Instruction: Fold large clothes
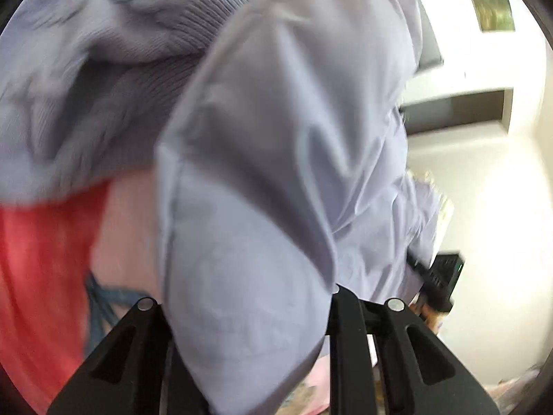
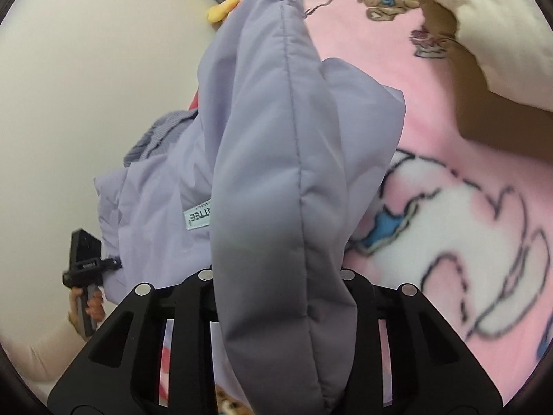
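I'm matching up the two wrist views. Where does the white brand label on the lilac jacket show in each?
Left wrist: the label is not visible; the lilac jacket fills the middle, clamped in the left gripper.
Right wrist: the label sits left of centre, on the jacket's flat panel, above the right gripper.
Shared landmark: the jacket's ribbed knit collar.

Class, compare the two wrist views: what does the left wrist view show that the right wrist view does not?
Only the left wrist view: a red cloth, a dark shelf recess and a framed picture on the wall.

Only the right wrist view: the pink blanket, a cream pillow, a yellow toy and the jacket's label.

Both: the lilac jacket, clamped by each view's own gripper, left gripper, right gripper.
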Motion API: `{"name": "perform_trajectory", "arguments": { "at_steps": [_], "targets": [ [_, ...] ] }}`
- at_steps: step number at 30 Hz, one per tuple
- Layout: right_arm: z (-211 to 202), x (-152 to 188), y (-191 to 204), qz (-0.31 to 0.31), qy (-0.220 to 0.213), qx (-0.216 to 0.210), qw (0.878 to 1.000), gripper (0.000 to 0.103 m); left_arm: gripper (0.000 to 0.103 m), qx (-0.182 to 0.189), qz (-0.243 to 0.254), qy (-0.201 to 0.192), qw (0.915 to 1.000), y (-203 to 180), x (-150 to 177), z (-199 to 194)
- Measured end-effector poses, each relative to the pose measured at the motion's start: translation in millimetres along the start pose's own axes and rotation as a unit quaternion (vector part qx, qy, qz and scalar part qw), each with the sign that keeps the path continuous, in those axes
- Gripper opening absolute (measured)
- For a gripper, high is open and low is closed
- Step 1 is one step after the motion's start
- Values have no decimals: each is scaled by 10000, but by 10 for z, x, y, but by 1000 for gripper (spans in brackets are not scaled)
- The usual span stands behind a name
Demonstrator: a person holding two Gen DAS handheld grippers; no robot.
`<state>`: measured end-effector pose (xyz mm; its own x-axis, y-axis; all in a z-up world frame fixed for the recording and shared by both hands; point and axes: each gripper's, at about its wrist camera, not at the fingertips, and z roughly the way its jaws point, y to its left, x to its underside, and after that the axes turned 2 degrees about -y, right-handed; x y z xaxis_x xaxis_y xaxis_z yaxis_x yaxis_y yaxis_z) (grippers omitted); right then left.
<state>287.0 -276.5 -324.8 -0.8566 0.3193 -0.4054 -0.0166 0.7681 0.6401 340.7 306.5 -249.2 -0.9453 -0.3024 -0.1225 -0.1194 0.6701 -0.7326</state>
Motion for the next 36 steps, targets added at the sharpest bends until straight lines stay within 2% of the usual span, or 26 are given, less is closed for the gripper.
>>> {"name": "perform_trajectory", "arguments": {
  "at_steps": [1, 3, 7, 11, 12, 16, 18, 19, 20, 23, 25, 26, 28, 31, 36],
  "targets": [
    [-31, 49, 40, 14, -38, 8, 10000, 29, 21, 162, -83, -101, 9998, -24, 78, -101],
    [-384, 227, 126, -14, -218, 52, 9997, 29, 21, 404, -75, -179, 9990, -102, 248, -278],
    [-1022, 478, 142, 109, -334, 189, 9992, 28, 21, 683, -191, -194, 9973, -212, 594, -609],
    [-1406, 642, 132, 273, -374, 310, 9984, 28, 21, 764, -315, -137, 9965, -261, 842, -803],
    [-1485, 689, 163, 266, -379, 361, 9983, 28, 21, 746, -318, -164, 9966, -393, 958, -731],
    [-1855, 776, 238, 391, -574, 488, 9964, 28, 21, 1051, -177, -159, 9942, -727, 847, -709],
    [-2124, 815, 305, 489, -729, 607, 9943, 28, 21, 1091, 35, -87, 9940, -1023, 860, -650],
    [-2178, 775, 308, 485, -810, 675, 9932, 28, 21, 1082, 194, -35, 9939, -1164, 880, -653],
    [-2243, 729, 300, 465, -869, 724, 9925, 28, 21, 1095, 316, -21, 9935, -1284, 1075, -627],
    [-2606, 665, 339, 335, -1122, 889, 9891, 28, 21, 1286, 750, -27, 9889, -1809, 1109, -518],
    [-2830, 585, 318, 272, -1273, 899, 9874, 28, 21, 1393, 927, -71, 9859, -2041, 1266, -465],
    [-2950, 530, 299, 209, -1376, 937, 9858, 28, 21, 1433, 994, -80, 9846, -2201, 1537, -427],
    [-3174, 390, 223, 75, -1506, 973, 9838, 28, 21, 1519, 1150, -124, 9816, -2436, 1620, -278],
    [-3516, 150, 46, -56, -1697, 905, 9813, 28, 21, 1595, 1443, -215, 9764, -2956, 1591, -41],
    [-4198, -468, -476, -586, -2008, 703, 9753, 28, 21, 1754, 1906, -700, 9633, -3772, 1583, 520]
  ]
}}
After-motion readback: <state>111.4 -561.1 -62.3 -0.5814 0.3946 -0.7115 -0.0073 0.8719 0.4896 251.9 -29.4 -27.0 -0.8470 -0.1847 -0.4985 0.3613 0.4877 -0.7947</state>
